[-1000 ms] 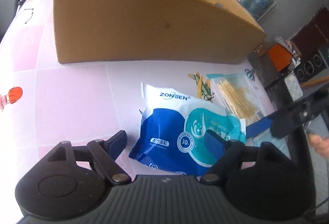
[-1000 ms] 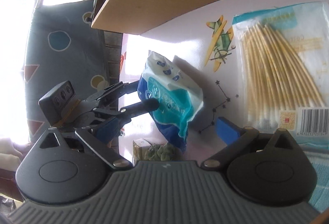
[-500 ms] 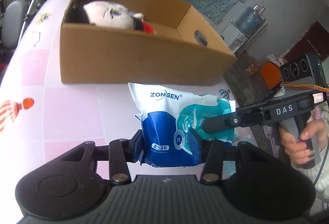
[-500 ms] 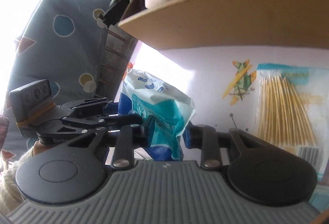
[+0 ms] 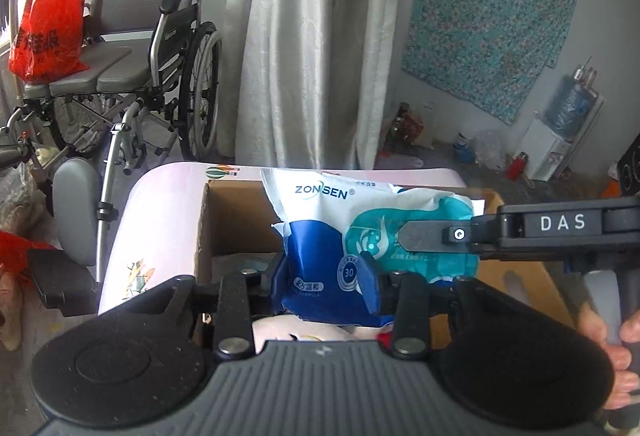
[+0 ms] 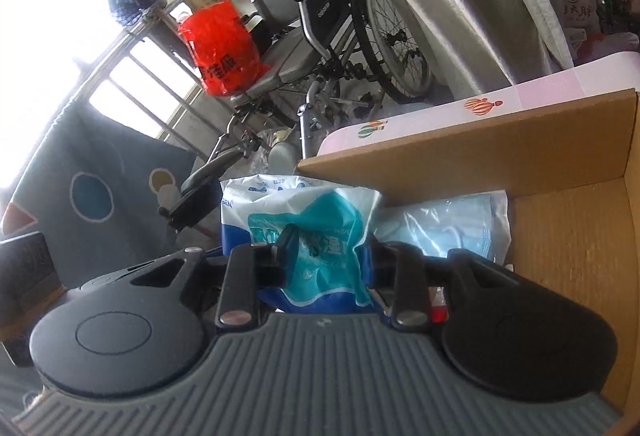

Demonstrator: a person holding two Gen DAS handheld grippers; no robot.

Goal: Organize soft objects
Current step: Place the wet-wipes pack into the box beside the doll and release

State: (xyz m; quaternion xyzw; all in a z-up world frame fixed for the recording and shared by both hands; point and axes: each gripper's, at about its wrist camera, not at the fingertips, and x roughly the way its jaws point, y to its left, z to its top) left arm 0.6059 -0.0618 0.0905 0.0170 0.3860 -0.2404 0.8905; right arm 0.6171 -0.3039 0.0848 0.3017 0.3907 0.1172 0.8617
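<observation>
A blue, white and teal wipes pack (image 5: 320, 204) hangs above the open cardboard box (image 5: 240, 220). My left gripper (image 5: 324, 276) pinches its lower blue end, jaws still closing on it. From the right, a finger (image 5: 432, 236) of my right gripper presses on the pack's teal side. In the right wrist view the wipes pack (image 6: 316, 220) sits squeezed between the pads of my right gripper (image 6: 324, 256). Inside the box lie a plush doll (image 5: 304, 332) and a clear bag of blue face masks (image 6: 452, 224).
The box stands on a pink table (image 5: 160, 220) whose far edge is just behind it. Beyond are a wheelchair (image 5: 152, 76) with a red bag (image 5: 48, 28), a curtain (image 5: 304, 36) and floor clutter. A hand (image 5: 612, 348) holds the right gripper's handle.
Both grippers closed on the wipes pack where it lay on the table and lifted it together. It now hangs over the open box instead of in front of it.
</observation>
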